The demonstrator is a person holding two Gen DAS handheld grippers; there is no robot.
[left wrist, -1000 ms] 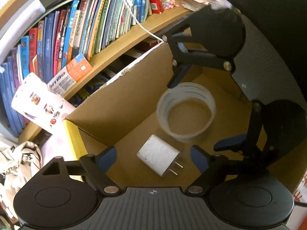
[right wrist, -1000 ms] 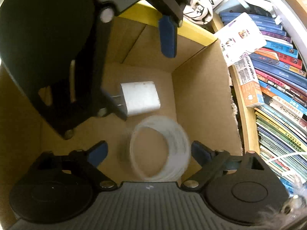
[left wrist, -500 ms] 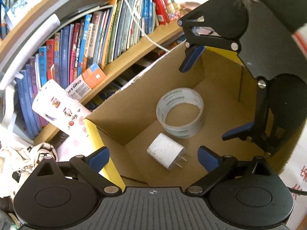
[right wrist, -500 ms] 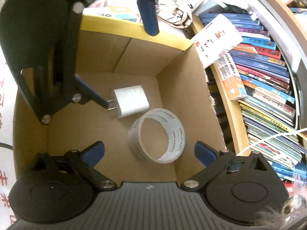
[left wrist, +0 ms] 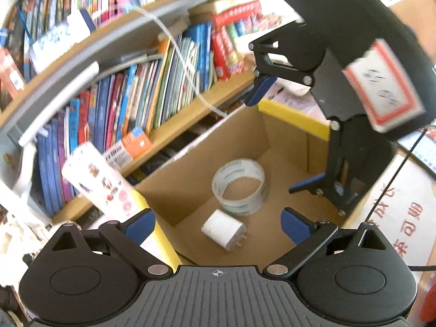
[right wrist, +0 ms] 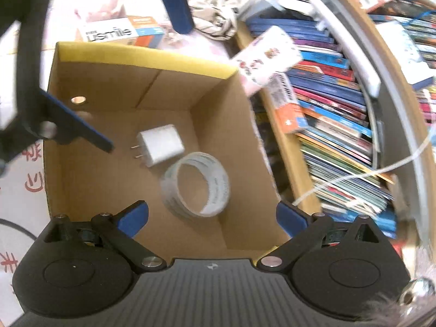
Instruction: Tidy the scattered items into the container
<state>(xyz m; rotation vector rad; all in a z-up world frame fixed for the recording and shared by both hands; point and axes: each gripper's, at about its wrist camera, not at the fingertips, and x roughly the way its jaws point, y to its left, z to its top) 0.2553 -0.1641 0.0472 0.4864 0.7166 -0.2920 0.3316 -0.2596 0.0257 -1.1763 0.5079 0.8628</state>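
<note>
You're holding both tools over the cardboard box [left wrist: 239,141], left tool [left wrist: 216,222] and right tool [right wrist: 212,215] both spread wide, gripping nothing. Tape roll [right wrist: 196,188] and white charger plug [right wrist: 160,144] are lying just beside each other on the box floor.

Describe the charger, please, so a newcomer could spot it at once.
Look inside the open cardboard box beside the bookshelf. Two things lie on its floor: a roll of clear tape and the charger. The charger is the small white block with two metal prongs.
</note>
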